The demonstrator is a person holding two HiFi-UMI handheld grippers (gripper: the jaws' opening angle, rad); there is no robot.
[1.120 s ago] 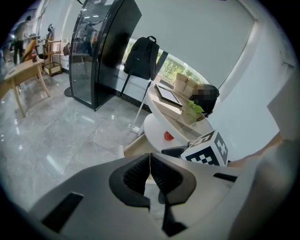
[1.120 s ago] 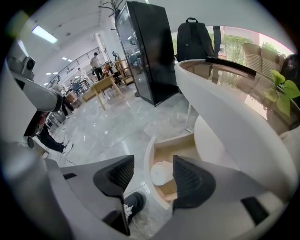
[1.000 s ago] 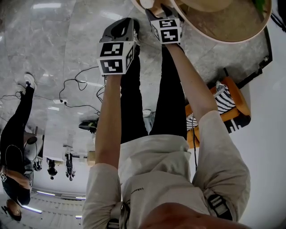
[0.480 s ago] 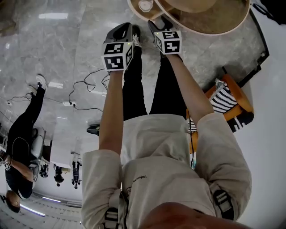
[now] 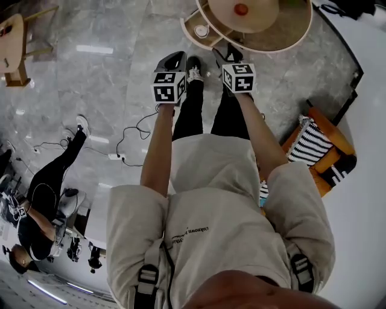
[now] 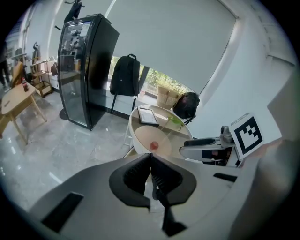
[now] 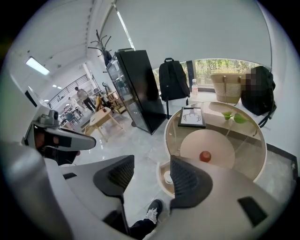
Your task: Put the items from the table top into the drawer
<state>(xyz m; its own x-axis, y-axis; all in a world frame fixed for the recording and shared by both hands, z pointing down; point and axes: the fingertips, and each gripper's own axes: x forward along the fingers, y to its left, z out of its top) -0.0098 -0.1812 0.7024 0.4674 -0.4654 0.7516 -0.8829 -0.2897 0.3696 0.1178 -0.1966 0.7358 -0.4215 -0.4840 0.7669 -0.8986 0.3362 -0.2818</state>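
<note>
A small red ball lies on the pale round top of the round wooden table; it also shows in the right gripper view as the ball and in the left gripper view as the ball. A rounded drawer stands open at the table's near left, with a white round item inside. My left gripper is shut, jaws touching, nothing in them. My right gripper is open and empty. Both hang in the air short of the table, above the person's shoes.
A framed picture and a green plant sit on the table's glass shelf. A black cabinet, a backpack and a basket stand behind. An orange chair with a striped cushion is at the right; cables and another person at the left.
Both grippers have risen and now sit lower in the head view. The table has shrunk toward the top edge, and its red ball and open drawer have come into sight.
</note>
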